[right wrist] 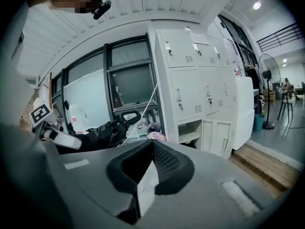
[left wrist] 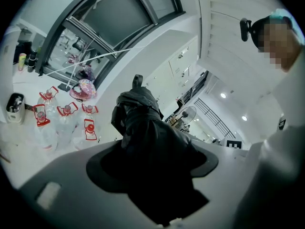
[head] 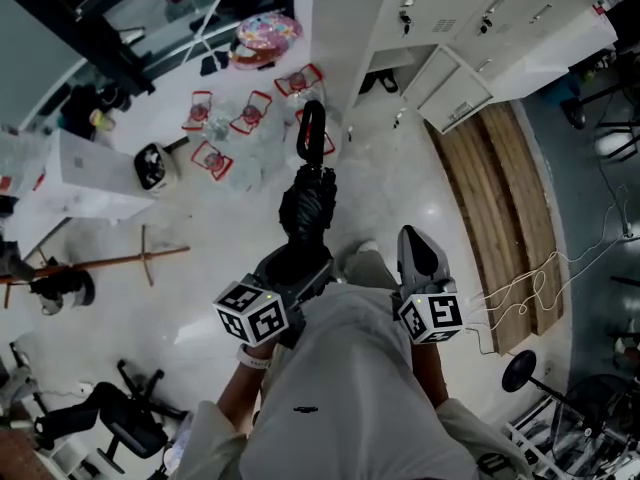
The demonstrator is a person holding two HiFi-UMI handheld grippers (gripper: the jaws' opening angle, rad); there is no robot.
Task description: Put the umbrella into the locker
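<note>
Head view: the person stands on the open floor, both grippers held out in front, facing the far side of the room.

- Left gripper [head: 300, 263]: claw pinching the umbrella [head: 305, 208] by the near end of its folded black canopy. In the left gripper view the dark fabric [left wrist: 143, 128] fills the gap between the jaws, which stand wide around it.
- Umbrella: folded, carried clear of the floor, its hooked handle [head: 312, 128] pointing to the far side.
- Right gripper [head: 415, 243]: in the right gripper view the jaws are pressed together with nothing between them [right wrist: 151, 149]; it hangs just right of the umbrella.
- Locker [head: 470, 18]: white bank at far right. 1 low compartment [head: 385, 68] stands open, its door [head: 455, 93] swung out; the right gripper view shows the same open bay [right wrist: 190, 130].

Progress, judged: pickup is done and 1 compartment is ready. The umbrella is well apart from the locker, so the carry across, the turn toward the open bay, the insertion and the release are all left. The door looks not yet in need of handling.
</note>
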